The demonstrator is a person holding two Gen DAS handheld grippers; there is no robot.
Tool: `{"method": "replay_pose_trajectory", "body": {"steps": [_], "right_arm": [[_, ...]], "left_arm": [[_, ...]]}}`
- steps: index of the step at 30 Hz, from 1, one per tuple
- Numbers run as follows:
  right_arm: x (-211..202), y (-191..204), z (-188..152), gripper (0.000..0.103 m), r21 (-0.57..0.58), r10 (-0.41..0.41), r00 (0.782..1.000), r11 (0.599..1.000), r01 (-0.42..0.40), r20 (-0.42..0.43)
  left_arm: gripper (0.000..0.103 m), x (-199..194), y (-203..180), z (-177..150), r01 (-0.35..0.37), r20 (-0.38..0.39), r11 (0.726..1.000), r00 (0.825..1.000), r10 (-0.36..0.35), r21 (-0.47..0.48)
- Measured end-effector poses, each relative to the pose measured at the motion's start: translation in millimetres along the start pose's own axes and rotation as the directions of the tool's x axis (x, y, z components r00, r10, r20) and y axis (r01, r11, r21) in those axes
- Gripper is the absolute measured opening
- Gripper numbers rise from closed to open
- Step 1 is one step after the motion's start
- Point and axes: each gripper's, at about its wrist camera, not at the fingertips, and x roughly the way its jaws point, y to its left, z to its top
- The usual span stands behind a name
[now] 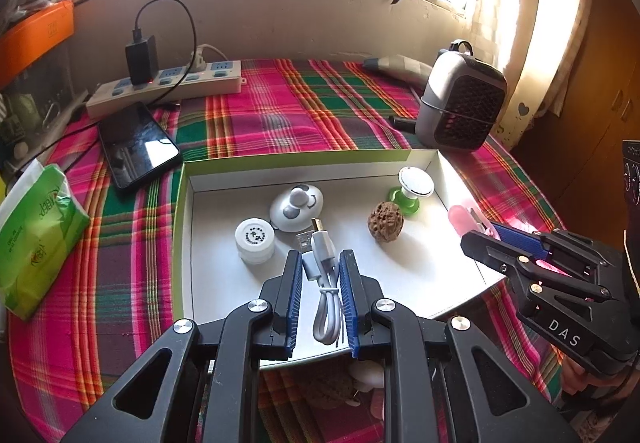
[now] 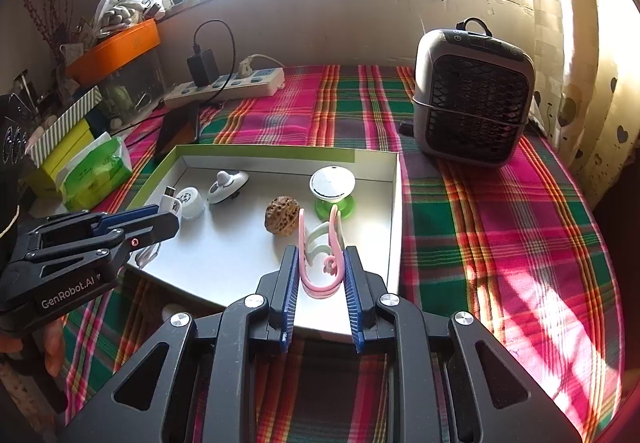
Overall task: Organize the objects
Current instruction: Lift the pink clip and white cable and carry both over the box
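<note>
The left tongs (image 1: 320, 263) are pinching a coiled white USB cable (image 1: 326, 283) between ribbed blue pads, the plug end poking out past the tips, above the near part of a shallow box (image 1: 182, 243) with white walls and a green outer rim. The right tongs (image 2: 320, 263) grip a bundle of smooth pink and pale plastic hooks (image 2: 320, 251), curved like clips, over the box's near right corner. Inside the box, on its flat white floor, lie a wrinkled brown walnut (image 1: 386, 221), a green-stemmed stand with a round white top (image 1: 414, 187), a white oval gadget with a grey knob (image 1: 296, 207) and a small round white jar (image 1: 255, 241); the floor between walnut and near edge is bare. The box rests on a counter covered by a plaid cloth (image 2: 500, 227) in pink, green and orange, creased and sunlit on the right, where a wide stretch lies open. Behind that stands a grey heater with a black honeycomb grille (image 2: 474, 99). At the back left, a white power strip (image 1: 168, 87) carries a black charger, a dark glossy phone (image 1: 138, 145) lies beside it, and a green tissue pack (image 1: 36, 231) sits at the left edge. A plastered wall and bright barred windows close the room behind.
</note>
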Motion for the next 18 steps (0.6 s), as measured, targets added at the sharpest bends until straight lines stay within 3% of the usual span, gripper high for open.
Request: {"method": "replay_pose_trajectory", "body": {"steps": [18], "right_arm": [[45,-8,10,0.023,-0.015,-0.010,0.994,1.000,0.008,-0.106]], "left_arm": [[0.017,42,-2,17,0.010,-0.079,1.000,0.997,-0.009,0.014]]}}
